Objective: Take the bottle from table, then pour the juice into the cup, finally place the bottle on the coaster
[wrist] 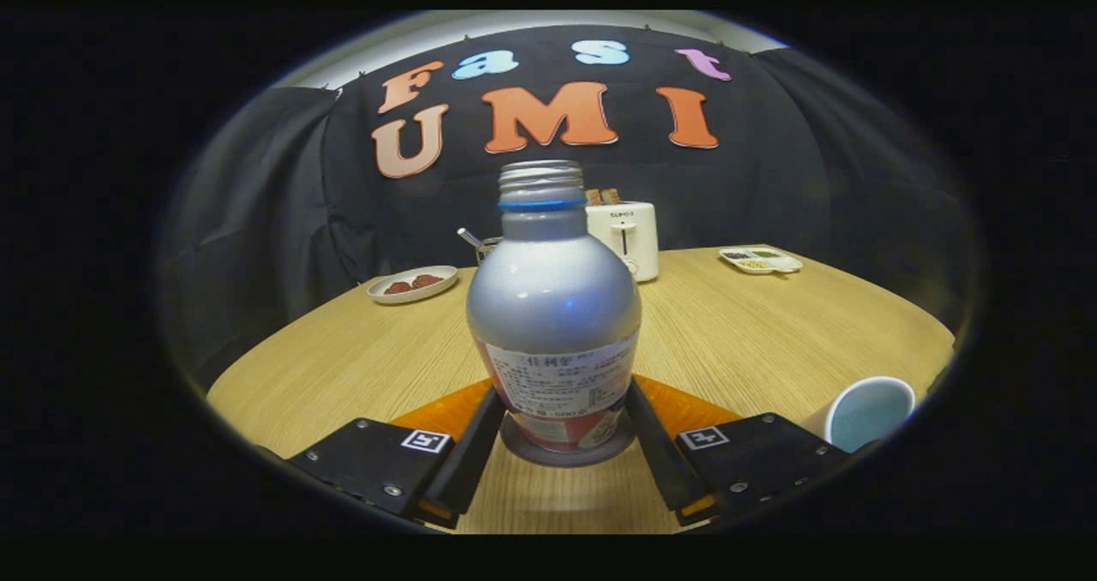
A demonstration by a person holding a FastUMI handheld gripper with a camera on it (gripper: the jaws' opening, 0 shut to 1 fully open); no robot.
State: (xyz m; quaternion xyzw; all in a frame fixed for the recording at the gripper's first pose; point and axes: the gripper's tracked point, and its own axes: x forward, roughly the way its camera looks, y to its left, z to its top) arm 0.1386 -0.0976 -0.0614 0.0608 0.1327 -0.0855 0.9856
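Gripper view shows the gripper (561, 422) grasping the silver bottle (554, 324), both fingers (473, 452) pressed against its lower sides. It stands upright and uncapped on the wooden tabletop (754, 332), with the orange coaster (686, 405) just behind it. A blue-lined cup (867, 411) sits near the tabletop's right edge, beside the right finger; a white toaster (626, 238) stands at the far edge.

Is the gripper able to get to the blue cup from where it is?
Probably not yet. The gripper has its fingers around the bottle, seemingly pressing it, so it is busy. The cup sits off to the right with bare table between.
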